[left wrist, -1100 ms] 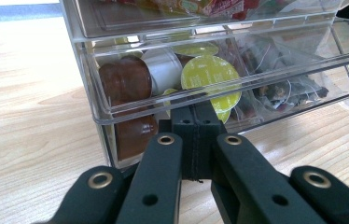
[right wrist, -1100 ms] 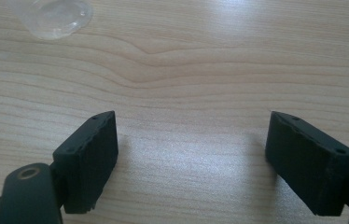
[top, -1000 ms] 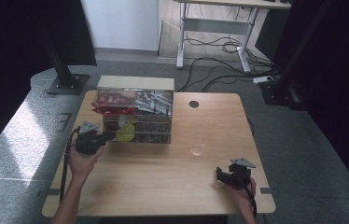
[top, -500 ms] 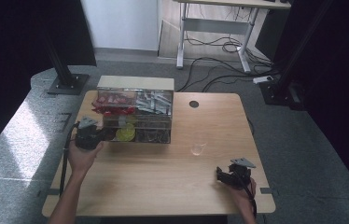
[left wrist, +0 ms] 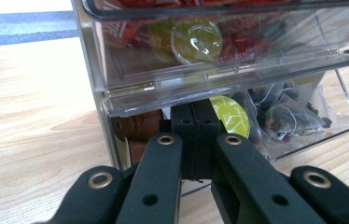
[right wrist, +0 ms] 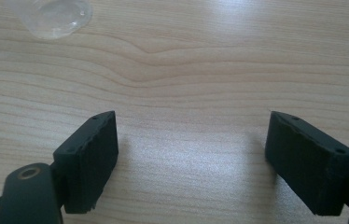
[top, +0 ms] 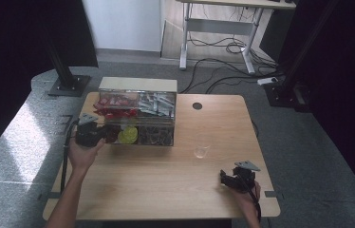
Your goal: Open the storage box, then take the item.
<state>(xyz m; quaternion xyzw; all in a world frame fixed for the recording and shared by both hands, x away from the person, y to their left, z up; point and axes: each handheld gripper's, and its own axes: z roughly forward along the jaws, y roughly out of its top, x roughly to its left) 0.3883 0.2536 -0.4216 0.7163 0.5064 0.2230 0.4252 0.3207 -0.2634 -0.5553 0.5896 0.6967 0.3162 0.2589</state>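
Two hand-held grippers over wooden worktop. Left hand-held gripper at left end of clear acrylic organizer, jaws pressed fully together, tips poked into lower open compartment beneath raised clear flap; nothing visibly between them. Brown capsule just left of tips, yellow-green capsule just right, tea bags further right. Clear glass stands mid-worktop, apart. Right hand-held gripper near front right edge, jaws spread wide, empty, over bare wood.
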